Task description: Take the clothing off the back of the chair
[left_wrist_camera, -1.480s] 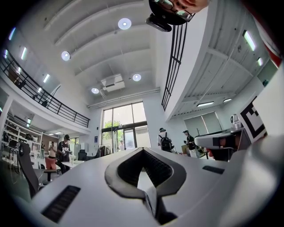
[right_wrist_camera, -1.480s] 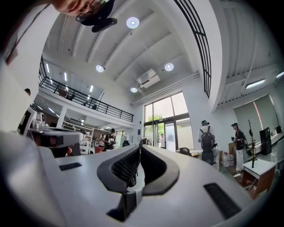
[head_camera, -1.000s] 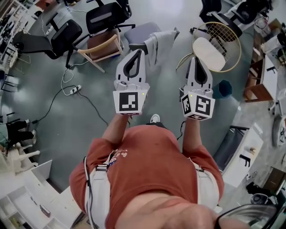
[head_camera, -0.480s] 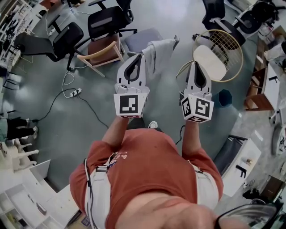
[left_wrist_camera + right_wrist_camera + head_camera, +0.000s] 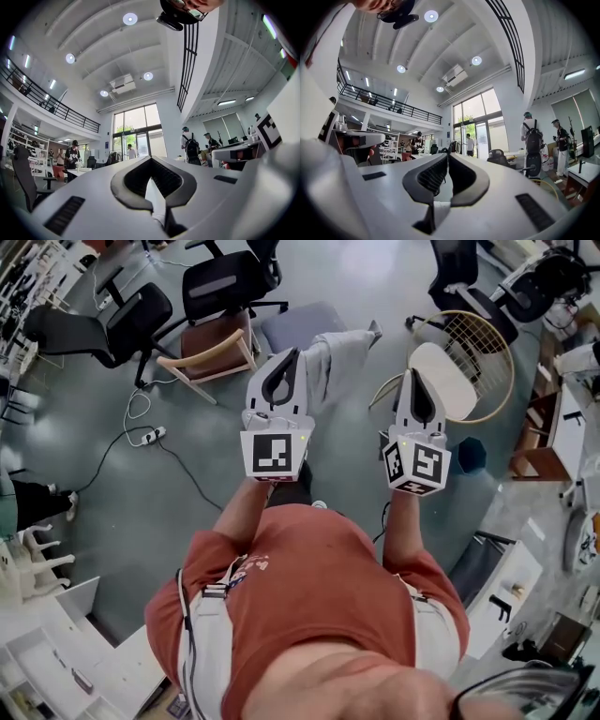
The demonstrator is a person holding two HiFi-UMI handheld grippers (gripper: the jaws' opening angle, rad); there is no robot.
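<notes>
A grey-cushioned chair [image 5: 298, 322] stands on the floor; a pale grey cloth garment [image 5: 339, 357] hangs draped over its back; left tongs [image 5: 292, 354] and right tongs [image 5: 413, 373] are both pressed together, holding nothing.

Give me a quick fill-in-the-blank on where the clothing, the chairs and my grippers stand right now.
The grey clothing is draped over the ___ of a chair.
The round rattan chair stands beyond the ___ gripper.
The left gripper and the right gripper both have their jaws ___, with nothing held.
The white power strip lies on the ___.
Missing words: back; right; shut; floor.
</notes>
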